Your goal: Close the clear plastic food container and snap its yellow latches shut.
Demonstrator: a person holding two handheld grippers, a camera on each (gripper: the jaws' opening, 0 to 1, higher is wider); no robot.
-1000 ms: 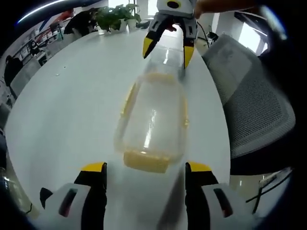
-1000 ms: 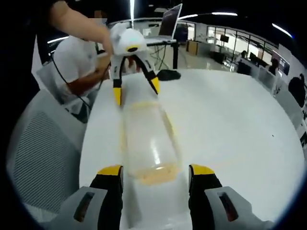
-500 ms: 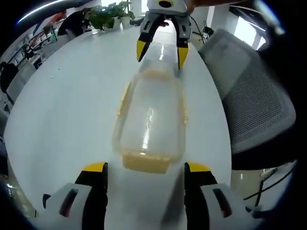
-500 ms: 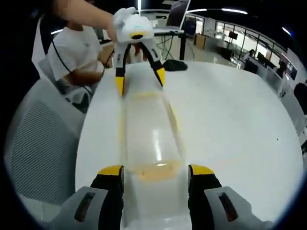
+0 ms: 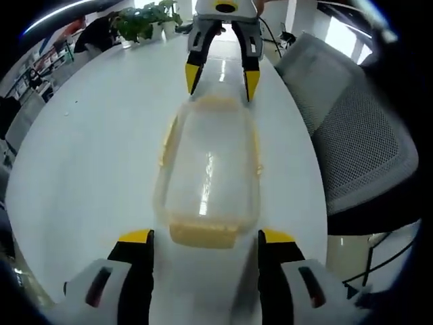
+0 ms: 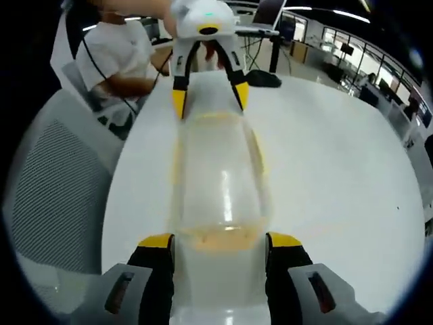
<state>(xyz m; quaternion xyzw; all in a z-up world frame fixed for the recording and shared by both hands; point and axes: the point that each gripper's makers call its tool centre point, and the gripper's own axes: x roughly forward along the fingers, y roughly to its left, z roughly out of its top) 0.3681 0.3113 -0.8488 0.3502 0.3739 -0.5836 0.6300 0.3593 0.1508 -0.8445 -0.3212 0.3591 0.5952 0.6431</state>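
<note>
Clear plastic food container (image 6: pixel 218 186), lid on, lying lengthwise on a white table (image 6: pixel 331 176); its near yellow latch (image 6: pixel 220 238) sits between the spread jaws of the right gripper (image 6: pixel 219 247). Left gripper (image 6: pixel 208 101) at the far end, jaws apart, astride the container's far edge. Grey mesh chair (image 6: pixel 51 186) to the left; a seated person in a white shirt (image 6: pixel 118 57) beyond.

The container (image 5: pixel 210 169) lies on the table (image 5: pixel 88 156), lengthwise btwn the two grippers. Left gripper (image 5: pixel 203 240) is at one short end, right gripper (image 5: pixel 218 74) at the other, jaws apart on each side of the end. A chair (image 5: pixel 358 142) stands beside the table. Plants (image 5: pixel 139 20) sit at the table's far edge.
</note>
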